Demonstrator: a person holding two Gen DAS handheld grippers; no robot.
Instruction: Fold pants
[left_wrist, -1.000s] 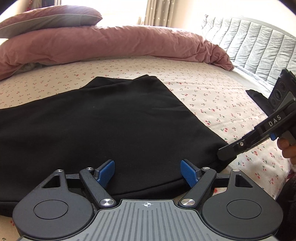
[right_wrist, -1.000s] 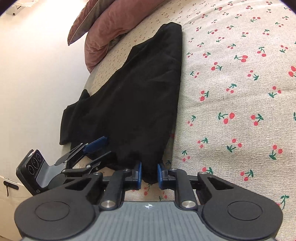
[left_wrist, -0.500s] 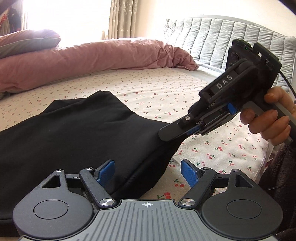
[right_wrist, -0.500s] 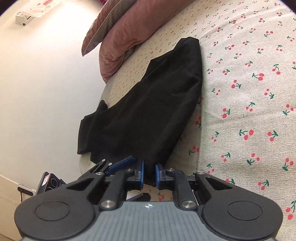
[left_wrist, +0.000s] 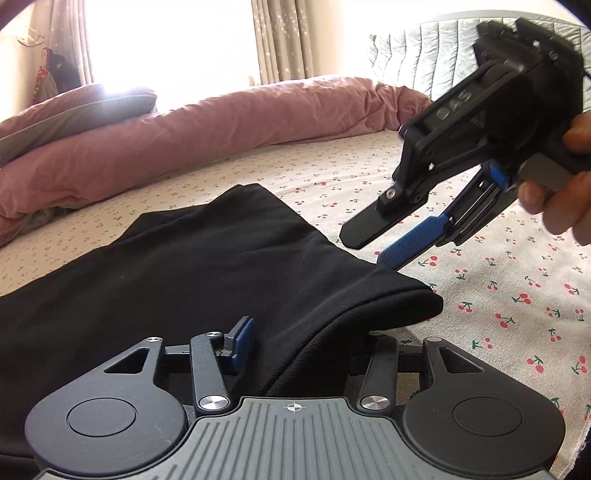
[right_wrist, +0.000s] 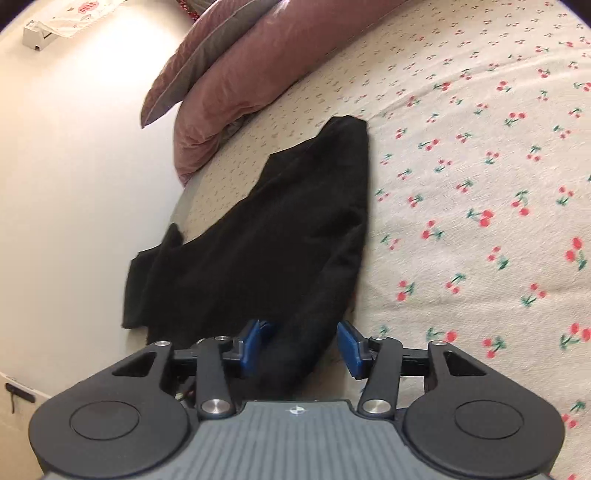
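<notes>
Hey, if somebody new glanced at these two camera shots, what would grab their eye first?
The black pants spread across the cherry-print sheet, one folded corner draped into the left gripper in the foreground. Next, the right gripper in a hand at upper right of the left wrist view, jaws apart just beyond the pants' edge. Behind, a rolled pink duvet lies along the far side of the bed.

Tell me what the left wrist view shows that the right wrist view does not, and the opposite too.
Only the left wrist view shows the window curtains, the grey quilted headboard, and the right gripper seen from outside in a hand, jaws apart.

Only the right wrist view shows the white wall beside the bed and the pants' far end hanging over the bed edge.

Both show the black pants, the cherry-print sheet, the pink duvet and pillow.
</notes>
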